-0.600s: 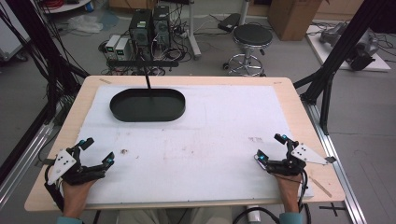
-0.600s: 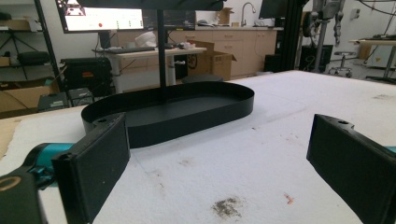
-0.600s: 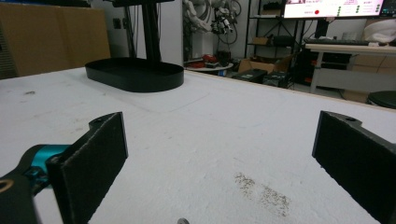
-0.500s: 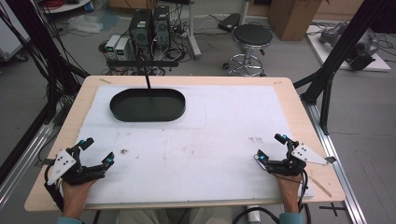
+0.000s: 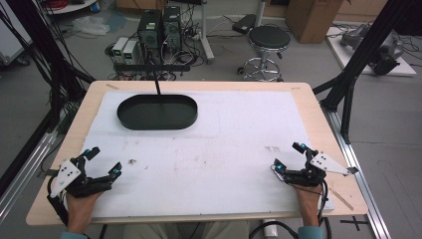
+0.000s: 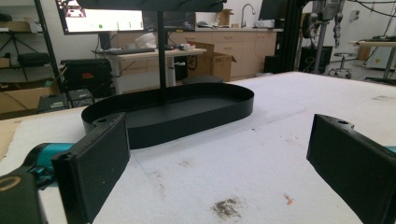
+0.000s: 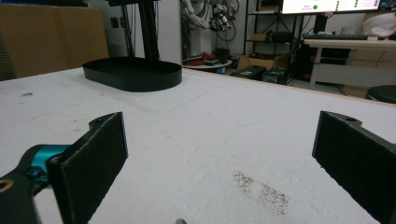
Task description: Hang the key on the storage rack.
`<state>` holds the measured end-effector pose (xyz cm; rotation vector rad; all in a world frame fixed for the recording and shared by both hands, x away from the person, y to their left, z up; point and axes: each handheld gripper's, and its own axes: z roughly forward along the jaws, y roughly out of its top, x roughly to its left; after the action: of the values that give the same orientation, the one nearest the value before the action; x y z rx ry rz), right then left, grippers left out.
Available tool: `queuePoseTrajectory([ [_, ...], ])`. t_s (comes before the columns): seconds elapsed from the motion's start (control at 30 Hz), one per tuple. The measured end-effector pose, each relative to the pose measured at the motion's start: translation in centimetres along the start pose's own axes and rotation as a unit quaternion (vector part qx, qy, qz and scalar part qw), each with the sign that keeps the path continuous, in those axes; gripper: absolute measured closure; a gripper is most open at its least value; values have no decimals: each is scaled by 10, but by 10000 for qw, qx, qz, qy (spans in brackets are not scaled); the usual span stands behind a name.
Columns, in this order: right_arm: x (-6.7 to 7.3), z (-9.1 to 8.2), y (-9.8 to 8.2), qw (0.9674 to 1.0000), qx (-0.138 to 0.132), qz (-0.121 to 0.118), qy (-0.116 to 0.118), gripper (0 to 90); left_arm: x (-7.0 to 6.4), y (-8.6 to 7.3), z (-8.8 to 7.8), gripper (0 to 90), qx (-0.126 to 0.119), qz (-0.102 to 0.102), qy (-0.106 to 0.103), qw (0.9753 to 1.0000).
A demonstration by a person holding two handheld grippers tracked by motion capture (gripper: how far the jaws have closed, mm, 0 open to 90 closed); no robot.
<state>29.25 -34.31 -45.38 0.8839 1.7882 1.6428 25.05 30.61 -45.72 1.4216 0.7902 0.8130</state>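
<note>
Both released, nothing between the jaws: left claw (image 5: 102, 162) near-left, right claw (image 5: 287, 156) near-right on the counter (image 5: 318, 124). Black tray (image 5: 157, 112) far-left; best approached low, jaws wide.

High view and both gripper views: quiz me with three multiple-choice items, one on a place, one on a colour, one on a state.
1. Where on the white padded table cover does the black oval metal tray sit?
A. far left part
B. near right corner
C. dead centre

2. What colour are the accents on the left gripper?
A. red
B. teal
C. yellow

3. How do the right gripper's jaws stand?
A. shut on the tray
B. shut on nothing
C. open, nothing between them

Answers:
1 A, the tray lies toward the far left edge in the high view.
2 B, teal shows beside the jaws.
3 C, bare cover lies between its jaws.
</note>
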Motion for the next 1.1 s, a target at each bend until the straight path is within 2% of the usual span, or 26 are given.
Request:
queuePoseTrajectory([
  [0.23,-3,0,3,10000,70,17,-41,25,0,0,0,64,0,0,3,10000],
  [0.4,-8,-4,16,9999,88,-41,-31,26,0,0,0,64,-1,-2,1,10000],
  [0.47,-11,-6,27,9997,233,-29,76,25,0,0,0,64,-4,-12,0,10000],
  [0.57,-13,-6,32,9993,342,-77,161,26,0,0,0,64,0,-10,-1,10000],
  [0.6,-14,-6,37,9983,514,-107,247,25,0,0,0,64,-1,-13,-2,10000],
  [0.63,-14,-6,37,9983,514,-107,247,25,0,0,0,64,-1,-13,-2,10000],
  [0.67,-16,-4,42,9967,698,-186,372,26,0,0,0,64,-1,-13,-2,10000],
  [0.7,-16,-4,42,9967,698,-186,372,26,0,0,0,64,-1,-13,-2,10000],
  [0.73,-17,-2,45,9939,914,-271,557,26,0,0,0,64,-1,-13,-5,10000],
  [0.77,-17,-2,45,9939,914,-271,557,26,0,0,0,64,-2,-15,-7,10000],
  [0.83,-17,0,49,9902,1139,-413,693,26,0,0,0,64,-9,-31,-8,10000],
  [0.87,-16,3,52,9858,1372,-500,824,26,0,0,0,64,-5,-34,-1,10000],
  [0.9,-16,3,52,9858,1372,-500,824,26,0,0,0,64,-3,-25,-7,10000],
  [0.93,-16,6,54,9818,1545,-603,925,26,0,0,0,64,-1,-18,-8,10000],
  [0.97,-16,6,54,9818,1545,-603,925,26,0,0,0,64,-1,-15,-7,10000],
  [1.0,-16,9,56,9772,1726,-678,1031,26,0,0,0,64,1,-8,-7,10000],
  [1.03,-16,9,56,9772,1726,-678,1031,26,0,0,0,64,1,-8,-7,10000],
  [1.07,-16,10,56,9754,1799,-700,1064,26,0,0,0,64,0,-12,-6,10000],
  [1.1,-15,12,57,9719,1919,-775,1124,26,0,0,0,64,1,-7,-4,10000],
])
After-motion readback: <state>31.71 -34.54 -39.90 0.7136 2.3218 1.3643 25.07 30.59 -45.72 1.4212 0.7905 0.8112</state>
